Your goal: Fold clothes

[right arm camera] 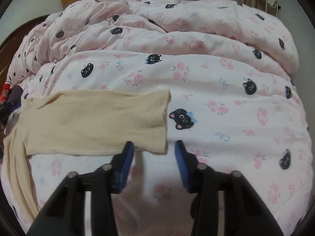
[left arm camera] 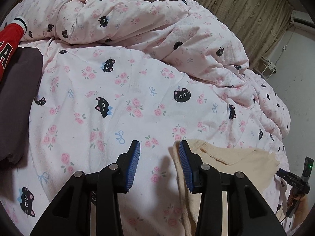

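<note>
Nearest in the right wrist view, the right hand-held gripper (right arm camera: pixel 154 147) hangs over the bed with its jaws apart and empty, the left blue pad just over the near hem of the cream knit garment (right arm camera: pixel 94 122). That garment lies flat on the cat-print duvet (right arm camera: pixel 226 102), running from 12 o'clock of the gripper out to 9 o'clock, with a long cream part trailing down toward 7 o'clock.

In the left wrist view, the left hand-held gripper (left arm camera: pixel 159 147) is also spread wide, holding nothing; the garment's edge (left arm camera: pixel 226 157) sits at its right pad and stretches toward 3 o'clock. Farther out at 9 o'clock lies a dark folded garment (left arm camera: pixel 17 98), and beyond it at 10 o'clock a red garment with white letters (left arm camera: pixel 9 45). The bunched-up duvet fills 12 o'clock.

Risks, as I judge them: the knit is thin and lies right on soft bedding, so a closing pad could pinch the duvet along with it, or catch only one layer and skew the fold. The trailing part could drag and bunch.
</note>
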`<action>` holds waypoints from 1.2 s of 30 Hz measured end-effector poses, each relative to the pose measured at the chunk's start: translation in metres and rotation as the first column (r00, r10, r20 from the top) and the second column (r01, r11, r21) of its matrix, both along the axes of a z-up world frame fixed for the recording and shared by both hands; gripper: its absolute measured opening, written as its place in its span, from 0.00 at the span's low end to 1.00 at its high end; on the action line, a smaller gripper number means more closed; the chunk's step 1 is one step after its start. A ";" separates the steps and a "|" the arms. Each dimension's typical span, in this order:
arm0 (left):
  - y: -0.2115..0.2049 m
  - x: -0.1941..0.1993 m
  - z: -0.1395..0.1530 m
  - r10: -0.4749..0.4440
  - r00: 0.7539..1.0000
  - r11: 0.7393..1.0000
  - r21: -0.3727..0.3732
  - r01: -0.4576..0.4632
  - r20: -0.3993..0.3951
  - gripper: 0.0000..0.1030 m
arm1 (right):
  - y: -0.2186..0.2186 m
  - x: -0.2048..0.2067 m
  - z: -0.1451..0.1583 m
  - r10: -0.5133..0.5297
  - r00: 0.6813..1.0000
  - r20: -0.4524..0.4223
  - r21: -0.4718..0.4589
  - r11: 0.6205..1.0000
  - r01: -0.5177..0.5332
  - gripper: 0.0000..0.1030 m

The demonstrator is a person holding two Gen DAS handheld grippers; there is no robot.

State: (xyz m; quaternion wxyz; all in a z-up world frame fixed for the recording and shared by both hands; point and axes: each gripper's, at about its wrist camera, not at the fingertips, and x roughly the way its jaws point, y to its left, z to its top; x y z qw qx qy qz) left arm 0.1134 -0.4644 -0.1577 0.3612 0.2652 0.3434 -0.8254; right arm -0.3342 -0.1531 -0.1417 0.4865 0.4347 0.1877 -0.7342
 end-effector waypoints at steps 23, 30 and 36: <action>0.000 -0.003 -0.005 -0.011 1.000 1.000 0.029 0.010 0.009 0.35 | 0.012 -0.013 -0.009 -0.118 0.984 0.133 0.138 0.985 0.099 0.21; 0.003 0.001 -0.002 -0.011 1.000 0.999 0.037 0.011 -0.001 0.35 | 0.026 -0.019 0.018 -0.191 0.981 0.026 0.088 0.978 0.188 0.32; 0.031 0.024 0.016 -0.057 0.998 0.997 0.055 0.056 0.017 0.35 | 0.045 -0.005 0.036 -0.171 0.982 0.079 -0.009 0.985 0.172 0.32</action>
